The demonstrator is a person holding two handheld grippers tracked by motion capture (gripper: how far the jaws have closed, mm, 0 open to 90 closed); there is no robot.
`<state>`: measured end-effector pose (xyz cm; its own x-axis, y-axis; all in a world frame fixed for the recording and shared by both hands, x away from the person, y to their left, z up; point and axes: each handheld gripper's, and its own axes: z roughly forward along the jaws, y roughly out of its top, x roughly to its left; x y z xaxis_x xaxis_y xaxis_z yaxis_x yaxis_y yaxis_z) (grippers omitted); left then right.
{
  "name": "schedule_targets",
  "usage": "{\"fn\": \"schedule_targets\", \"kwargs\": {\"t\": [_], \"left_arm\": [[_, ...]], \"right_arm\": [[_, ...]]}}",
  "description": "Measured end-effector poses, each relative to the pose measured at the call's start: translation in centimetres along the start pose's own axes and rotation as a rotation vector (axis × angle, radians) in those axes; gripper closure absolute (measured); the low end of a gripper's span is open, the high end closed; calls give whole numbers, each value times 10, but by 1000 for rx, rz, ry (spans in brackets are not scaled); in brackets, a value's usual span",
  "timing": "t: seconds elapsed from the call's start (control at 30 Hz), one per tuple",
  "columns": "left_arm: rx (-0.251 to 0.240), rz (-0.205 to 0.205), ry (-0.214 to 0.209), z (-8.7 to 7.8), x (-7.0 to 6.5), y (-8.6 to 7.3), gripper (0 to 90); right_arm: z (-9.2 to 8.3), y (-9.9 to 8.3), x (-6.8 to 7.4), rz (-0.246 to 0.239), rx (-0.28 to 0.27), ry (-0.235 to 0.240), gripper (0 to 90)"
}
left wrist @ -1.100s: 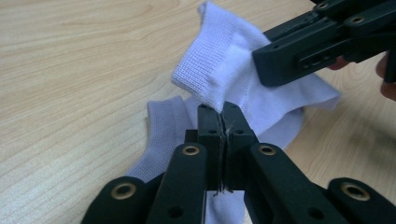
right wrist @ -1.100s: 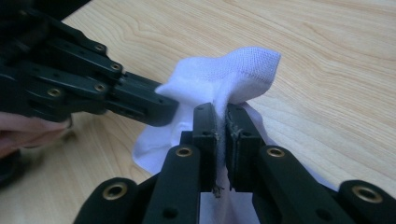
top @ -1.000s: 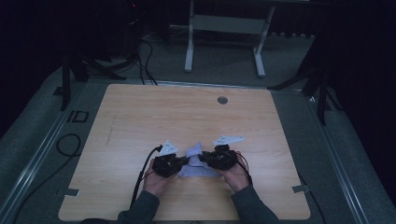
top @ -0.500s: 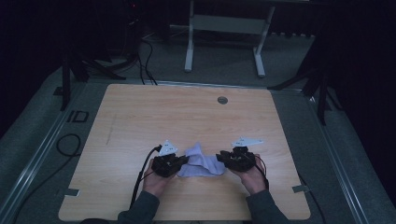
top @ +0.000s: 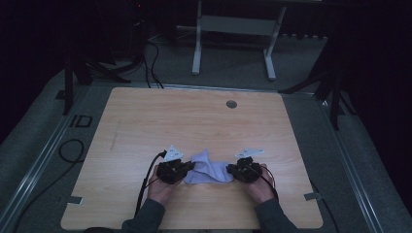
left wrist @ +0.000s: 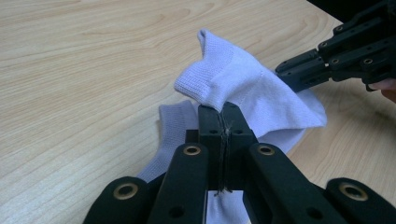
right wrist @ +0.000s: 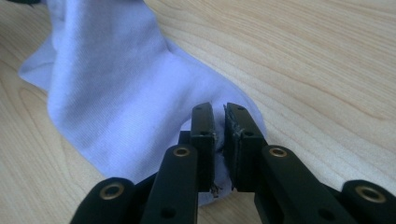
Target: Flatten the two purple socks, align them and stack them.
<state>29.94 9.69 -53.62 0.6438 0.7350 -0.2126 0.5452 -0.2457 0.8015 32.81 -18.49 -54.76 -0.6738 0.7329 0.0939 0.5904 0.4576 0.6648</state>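
Nearest the person, at the six o'clock edge of the wooden table (top: 145,126), a pale lilac sock (top: 209,170) is held between the two grippers. The left gripper (left wrist: 218,122) is clamped tight on a fold of the knit, its jaws pressed together with fabric rising from between them. The right gripper (right wrist: 218,122) has its jaws nearly together with a narrow gap; the sock lies under and just beyond them, and whether cloth is actually pinched cannot be told.

Compared with a second ago, the right gripper (top: 238,170) has been drawn outward toward three o'clock, while the left gripper (top: 187,167) has been kept where it was. The sock, bunched up between the two before, has been pulled wider and flatter on the table. This is judged to be a spreading or straightening step, with one peak of fabric not yet laid down at the sock's twelve o'clock side.

Farther off, at twelve o'clock, a round grey grommet (top: 231,104) is set into the tabletop. Beyond the table's nine o'clock edge, the letters "ID" (top: 80,121) can be read on the floor mat. No brand or label can be read on the sock.
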Motion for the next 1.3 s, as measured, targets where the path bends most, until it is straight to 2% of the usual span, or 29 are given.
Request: {"fn": "schedule_targets", "kwargs": {"t": [0.17, 0.53, 0.8, 0.9, 1.3], "left_arm": [[-6, -6, 5, -2, 2, 0, 886], [-19, -10, 18, -7, 5, 1, 886], [12, -31, 20, -6, 9, -2, 884], [20, -51, 11, -7, 11, -4, 882], [70, -92, 20, -9, 15, -14, 881]], "right_arm": [[-2, 0, 1, -5, -12, -9, 888], [-13, -1, -3, 21, -75, -33, 896], [-5, -5, -1, 4, -49, -48, 894], [-4, -6, 0, 1, -40, -51, 892], [0, -7, 0, 1, -35, -38, 890]]}}
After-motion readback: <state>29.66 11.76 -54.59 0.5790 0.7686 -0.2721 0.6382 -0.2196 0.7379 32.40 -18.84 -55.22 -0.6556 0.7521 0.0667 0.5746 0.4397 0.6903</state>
